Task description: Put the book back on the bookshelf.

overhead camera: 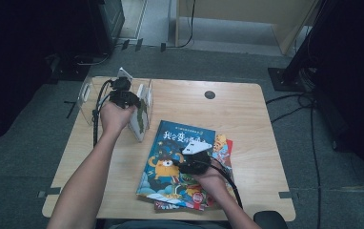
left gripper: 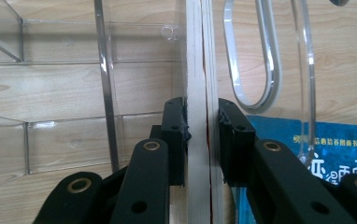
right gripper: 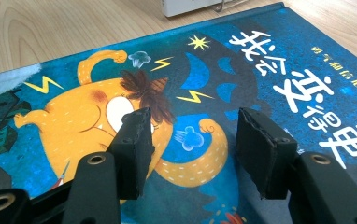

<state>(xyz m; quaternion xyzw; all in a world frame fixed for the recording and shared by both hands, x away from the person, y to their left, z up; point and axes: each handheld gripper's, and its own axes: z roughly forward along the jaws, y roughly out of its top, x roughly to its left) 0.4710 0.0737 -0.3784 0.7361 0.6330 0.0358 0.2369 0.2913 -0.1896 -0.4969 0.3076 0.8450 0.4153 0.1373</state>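
Between the left claw [left gripper: 202, 135] pads, a thin white-edged book [left gripper: 200, 70] stands upright.

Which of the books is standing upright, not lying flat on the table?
The thin book in the clear rack, gripped by the left tool, stands on edge. The blue monster book and those beneath it lie flat.

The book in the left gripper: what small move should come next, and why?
Probably open the left gripper and lift it away. The book it clamps by the edge already stands upright in the clear rack. The right gripper hovers open over the blue book, which seems next.
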